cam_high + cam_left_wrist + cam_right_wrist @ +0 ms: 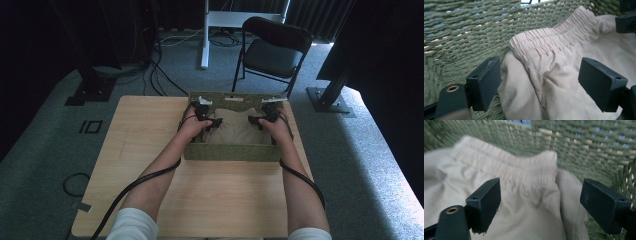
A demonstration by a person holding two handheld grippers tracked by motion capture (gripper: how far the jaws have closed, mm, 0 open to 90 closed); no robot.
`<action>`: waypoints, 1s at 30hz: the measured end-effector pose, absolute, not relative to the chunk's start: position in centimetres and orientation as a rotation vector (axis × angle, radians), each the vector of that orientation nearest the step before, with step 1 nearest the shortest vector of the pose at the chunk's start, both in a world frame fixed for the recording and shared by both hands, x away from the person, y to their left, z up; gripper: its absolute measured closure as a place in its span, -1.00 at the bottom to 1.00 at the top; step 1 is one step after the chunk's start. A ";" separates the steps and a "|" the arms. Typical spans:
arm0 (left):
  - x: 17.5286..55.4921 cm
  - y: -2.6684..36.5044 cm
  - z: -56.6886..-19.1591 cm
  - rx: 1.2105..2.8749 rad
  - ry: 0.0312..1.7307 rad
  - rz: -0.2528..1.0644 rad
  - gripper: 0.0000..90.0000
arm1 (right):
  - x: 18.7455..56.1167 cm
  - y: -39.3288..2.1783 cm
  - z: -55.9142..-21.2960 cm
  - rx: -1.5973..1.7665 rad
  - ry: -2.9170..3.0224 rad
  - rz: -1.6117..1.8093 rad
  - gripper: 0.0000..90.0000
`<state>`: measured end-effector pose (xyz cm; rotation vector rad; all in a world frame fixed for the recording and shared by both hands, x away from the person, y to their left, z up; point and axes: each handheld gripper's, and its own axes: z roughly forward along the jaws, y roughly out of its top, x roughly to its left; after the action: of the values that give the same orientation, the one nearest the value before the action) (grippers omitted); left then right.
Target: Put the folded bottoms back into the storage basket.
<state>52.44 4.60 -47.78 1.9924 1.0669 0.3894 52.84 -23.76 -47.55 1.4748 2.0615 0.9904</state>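
A beige garment [235, 127] with a gathered elastic waistband [544, 41] lies inside a green woven basket [232, 152] at the far middle of the table. My left gripper [212, 122] hangs over the garment's left end, and its jaws stand open with the cloth [564, 75] below and between them, pads off it. At the garment's right end my right gripper [254, 121] is open too, with the waistband corner [544, 162] just ahead of its jaws. The basket wall [469, 27] rises close behind the cloth. A part of the right gripper [625, 22] shows at the top right of the left gripper view.
The basket stands on a light wooden table [150, 150]. Beyond the table, on grey carpet, is a black folding chair [272, 50], a white desk leg [205, 35] and loose cables [160, 75]. Black stand feet sit at far left [90, 90] and far right [330, 100].
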 end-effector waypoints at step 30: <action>47.6 6.8 -41.5 1.931 0.906 0.372 -0.61 | 47.6 -21.7 -41.2 1.268 2.059 1.282 -0.69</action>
<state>47.61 6.80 -41.46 1.9314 0.9059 0.3718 47.62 -21.68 -41.16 1.2681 2.0587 1.2823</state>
